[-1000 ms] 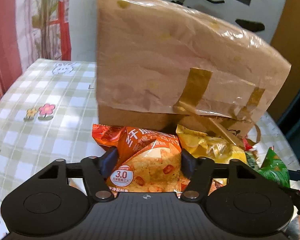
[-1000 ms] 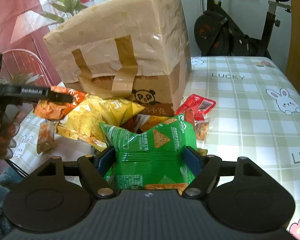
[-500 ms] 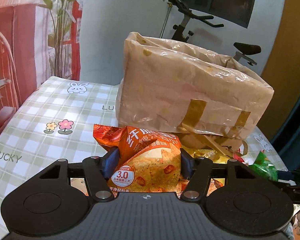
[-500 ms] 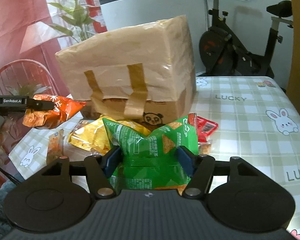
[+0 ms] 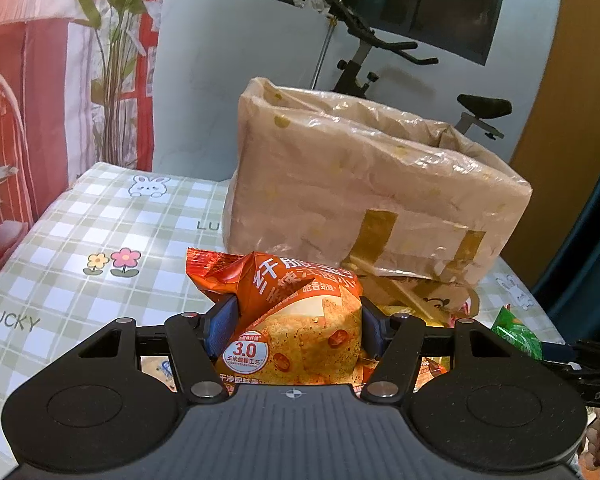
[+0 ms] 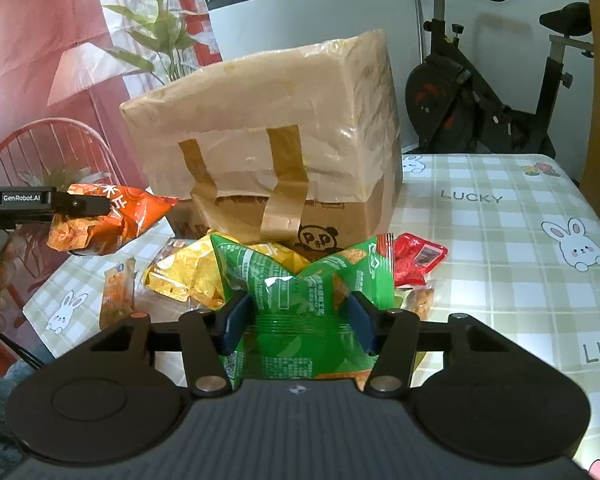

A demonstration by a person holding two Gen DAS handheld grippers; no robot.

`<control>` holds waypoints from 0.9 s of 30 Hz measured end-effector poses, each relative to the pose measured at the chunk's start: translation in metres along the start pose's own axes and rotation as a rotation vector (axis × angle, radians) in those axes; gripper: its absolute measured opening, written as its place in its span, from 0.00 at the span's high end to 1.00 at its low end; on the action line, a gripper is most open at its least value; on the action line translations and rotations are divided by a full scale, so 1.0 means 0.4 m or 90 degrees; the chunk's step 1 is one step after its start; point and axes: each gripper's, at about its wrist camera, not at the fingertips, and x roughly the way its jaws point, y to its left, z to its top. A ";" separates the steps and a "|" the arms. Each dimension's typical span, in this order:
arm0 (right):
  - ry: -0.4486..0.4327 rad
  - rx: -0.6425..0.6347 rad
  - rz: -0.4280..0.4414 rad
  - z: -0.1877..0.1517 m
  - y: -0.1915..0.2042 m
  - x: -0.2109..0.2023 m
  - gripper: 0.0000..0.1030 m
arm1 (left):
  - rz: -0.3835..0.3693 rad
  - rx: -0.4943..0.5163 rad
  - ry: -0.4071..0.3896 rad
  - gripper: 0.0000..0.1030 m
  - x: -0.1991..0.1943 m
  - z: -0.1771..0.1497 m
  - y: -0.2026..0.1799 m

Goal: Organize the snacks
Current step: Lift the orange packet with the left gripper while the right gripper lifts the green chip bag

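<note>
Room: white wall, red-patterned curtain at left, exercise bike (image 6: pixel 496 92) behind the desk; its lower half is hidden by the box in the left wrist view.
Desk: green-checked cloth (image 5: pixel 100 232) with rabbits, flowers and "LUCKY" print; one word cut off at the right frame edge in the right view.
Box: cardboard box (image 6: pixel 268 128) lined with a plastic bag taped down over its front; panda logo low on the front. Inside not visible from either camera.
My left gripper (image 5: pixel 296 322): closed on the orange snack bag (image 5: pixel 300 320), held up off the desk, in front of the box. Lower end of the bag hidden behind the gripper body.
My right gripper (image 6: pixel 296 316): clamped on the green snack bag (image 6: pixel 304 288), pinched at the middle so it bunches; held just in front of the box.
Pile on desk: yellow snack bag (image 6: pixel 188 276) and red packet (image 6: pixel 418 258) at the box's foot, partly covered by the green bag. Small orange packet (image 6: pixel 116 296) to the left, print too blurred to read.
Hand: my left hand is only an edge sliver, blurred.
</note>
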 end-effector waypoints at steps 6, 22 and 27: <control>-0.029 -0.013 0.011 0.020 0.014 -0.036 0.48 | -0.003 0.010 -0.021 0.36 -0.023 0.009 -0.009; -0.163 -0.055 0.039 0.145 0.059 -0.145 0.51 | -0.006 0.035 -0.100 0.36 -0.118 0.053 -0.023; -0.198 -0.073 0.049 0.182 0.075 -0.167 0.53 | -0.010 0.043 -0.132 0.36 -0.139 0.065 -0.035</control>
